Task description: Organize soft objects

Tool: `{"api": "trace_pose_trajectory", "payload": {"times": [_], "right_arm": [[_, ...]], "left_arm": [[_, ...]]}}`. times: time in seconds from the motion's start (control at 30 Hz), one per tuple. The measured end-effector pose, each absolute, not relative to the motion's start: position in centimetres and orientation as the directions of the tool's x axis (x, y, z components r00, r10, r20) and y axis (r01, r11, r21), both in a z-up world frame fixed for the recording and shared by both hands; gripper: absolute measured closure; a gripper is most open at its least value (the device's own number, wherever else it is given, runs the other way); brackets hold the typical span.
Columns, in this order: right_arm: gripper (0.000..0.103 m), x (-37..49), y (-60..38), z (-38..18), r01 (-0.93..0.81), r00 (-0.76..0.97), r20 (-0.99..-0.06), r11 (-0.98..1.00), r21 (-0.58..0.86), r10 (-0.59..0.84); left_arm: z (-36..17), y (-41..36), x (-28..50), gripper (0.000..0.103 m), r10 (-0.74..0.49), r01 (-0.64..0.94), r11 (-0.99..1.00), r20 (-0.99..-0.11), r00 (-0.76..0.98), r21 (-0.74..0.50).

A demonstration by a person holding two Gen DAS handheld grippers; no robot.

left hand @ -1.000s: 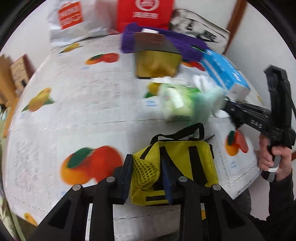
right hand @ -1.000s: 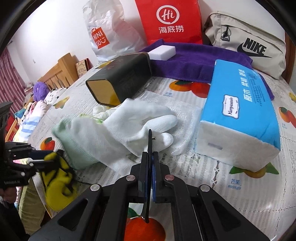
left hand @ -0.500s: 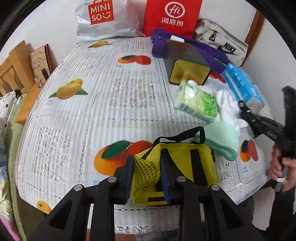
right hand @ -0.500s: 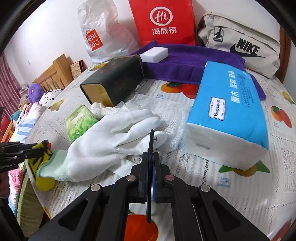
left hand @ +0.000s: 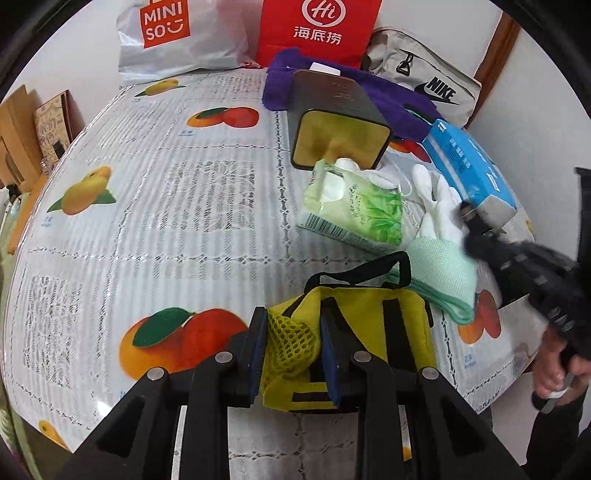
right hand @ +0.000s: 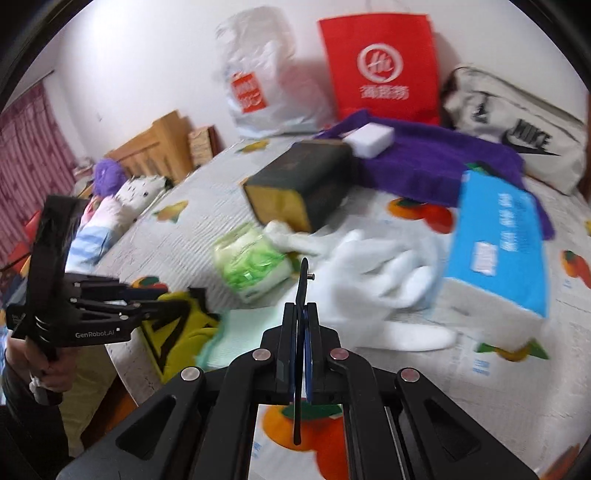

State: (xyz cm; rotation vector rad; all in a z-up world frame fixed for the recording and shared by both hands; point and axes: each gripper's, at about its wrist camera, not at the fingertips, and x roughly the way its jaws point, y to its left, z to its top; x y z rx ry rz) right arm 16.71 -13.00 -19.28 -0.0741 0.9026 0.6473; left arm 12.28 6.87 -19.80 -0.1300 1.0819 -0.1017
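My left gripper [left hand: 291, 354] is shut on the mesh edge of a yellow bag [left hand: 373, 332] with black straps at the table's near edge; the bag also shows in the right wrist view [right hand: 173, 332]. A white glove with a green cuff [left hand: 439, 240] lies right of the bag, also in the right wrist view [right hand: 376, 273]. My right gripper [right hand: 303, 332] is shut with nothing between its jaws, just above the glove's cuff. A green tissue pack [left hand: 354, 206] lies beyond the bag.
A black and gold box [left hand: 336, 125], a blue tissue pack [left hand: 469, 166], a purple towel [right hand: 436, 162] with a white sponge [right hand: 369, 138], a red bag [left hand: 317, 33], a Miniso bag [left hand: 173, 33] and a Nike bag [left hand: 428, 81] fill the table's far and right side.
The glove was carried left, then let go; it now lies flat beside the bag. My right gripper has drawn back and turned left. My left gripper keeps its hold.
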Motion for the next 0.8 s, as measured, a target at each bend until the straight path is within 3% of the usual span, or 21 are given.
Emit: {"api": "trace_pose_trajectory", "payload": {"times": [0.1, 0.3, 0.6, 0.8], "right_arm": [[0.099, 17.4, -12.3, -21.7, -0.536, 0.421, -0.798, 0.828, 0.163, 0.43], [0.099, 18.0, -13.2, -21.8, -0.504, 0.453, -0.794, 0.851, 0.146, 0.405], [0.099, 16.9, -15.1, -19.2, -0.508, 0.482, -0.739, 0.837, 0.201, 0.47], [0.099, 15.7, -19.6, -18.9, -0.426, 0.509, -0.772, 0.891, 0.158, 0.38]], "left_arm": [[-19.8, 7.6, 12.1, 0.077, -0.164, 0.009, 0.983, -0.867, 0.47, -0.181], [-19.6, 10.2, 11.3, 0.077, -0.113, -0.049, 0.987, -0.871, 0.478, -0.155], [-18.9, 10.2, 11.8, 0.077, -0.162, -0.038, 0.978, -0.857, 0.489, -0.206], [-17.0, 9.7, 12.0, 0.077, -0.203, -0.015, 0.97, -0.84, 0.502, -0.244]]}}
